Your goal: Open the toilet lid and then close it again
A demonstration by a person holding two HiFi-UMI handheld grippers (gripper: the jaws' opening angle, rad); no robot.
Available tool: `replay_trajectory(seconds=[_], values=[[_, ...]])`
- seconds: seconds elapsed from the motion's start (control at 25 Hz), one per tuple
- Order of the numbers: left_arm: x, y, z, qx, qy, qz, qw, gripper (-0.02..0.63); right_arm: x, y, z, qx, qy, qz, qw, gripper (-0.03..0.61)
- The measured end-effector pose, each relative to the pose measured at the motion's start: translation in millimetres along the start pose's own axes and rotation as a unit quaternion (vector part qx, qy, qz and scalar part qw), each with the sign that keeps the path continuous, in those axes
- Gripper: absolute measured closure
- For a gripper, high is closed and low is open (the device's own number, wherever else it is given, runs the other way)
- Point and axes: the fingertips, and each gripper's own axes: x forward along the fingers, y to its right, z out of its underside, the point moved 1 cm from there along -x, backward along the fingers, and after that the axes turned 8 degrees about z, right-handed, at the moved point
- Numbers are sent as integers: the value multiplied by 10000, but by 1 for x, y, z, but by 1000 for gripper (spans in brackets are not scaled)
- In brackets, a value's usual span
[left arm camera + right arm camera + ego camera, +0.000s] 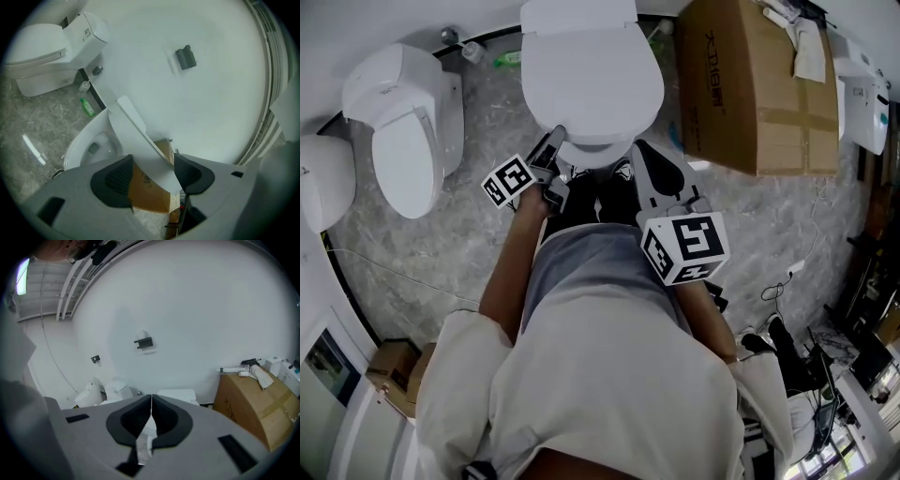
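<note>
I'm in the opening half of the job: the toilet lid (591,75) is part-way up, tilted off its bowl (96,145), whose water shows underneath in the left gripper view.

The left tongs (152,168) stand wide apart with the lid's front edge between them. The edge leans on the right-hand pad, and there is a clear gap to the other pad, so I read it as propped, not clamped.

The right tongs (151,401) are closed tip to tip. Something pale shows through the slit behind the tips, and I can't tell what it is. In the head view they sit just beside the lid's front right edge, opposite the left tongs (548,159).

A cardboard box (750,84) stands close on the right of the toilet, and a 2nd toilet (403,122) stands well off to the left.

Next I'd carry the lid up and back until it rests against the tank. The loose edge could slide off the pad, so I'd keep the push slow and square. After that comes lowering it gently.
</note>
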Motion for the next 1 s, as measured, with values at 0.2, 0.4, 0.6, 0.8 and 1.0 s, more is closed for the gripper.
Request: replay_trajectory(seconds=[0.2, 0.4, 0.6, 0.8, 1.0], values=[[3, 11, -8, -55, 87, 143, 9998, 360, 0, 0, -5, 13, 47, 7, 10000, 568], [6, 20, -20, -133, 139, 260, 9995, 360, 3, -2, -8, 95, 86, -15, 9999, 566], [7, 29, -31, -147, 188, 371, 9990, 362, 2, -6, -11, 105, 142, 16, 9998, 568], [10, 41, -41, -148, 208, 532, 9983, 362, -1, -6, -12, 204, 155, 102, 9996, 568], [11, 49, -53, -183, 258, 658, 9973, 362, -3, -9, -13, 235, 229, 152, 9993, 568]])
